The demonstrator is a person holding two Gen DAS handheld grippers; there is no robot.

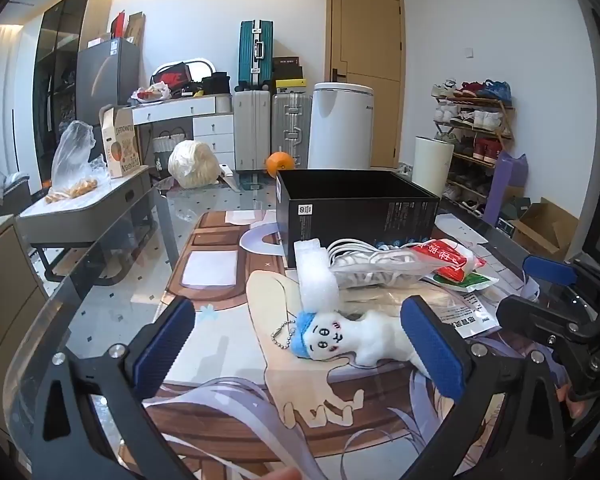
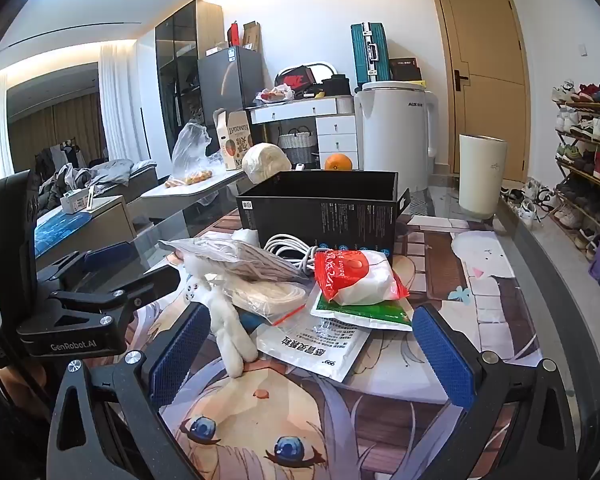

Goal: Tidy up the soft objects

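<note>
Plush toy (image 1: 356, 338) between left tongs (image 1: 300, 344)

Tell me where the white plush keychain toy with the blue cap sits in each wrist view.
Left wrist: plush toy lies low centre, face toward the camera, between the open fingers.
Right wrist: plush toy left of centre, legs toward the camera, head under a clear bag.
Shared landmark: the black box behind the pile.

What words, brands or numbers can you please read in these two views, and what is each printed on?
"GenRobot.AI": body of the left tongs.
"AUX": white appliance.
"999": white sachet, upside down; its other characters are not legible.
Nike swoosh, no words: red and black bag.
Fine print on the black box: too small.
Red packet lettering: unreadable.
</note>
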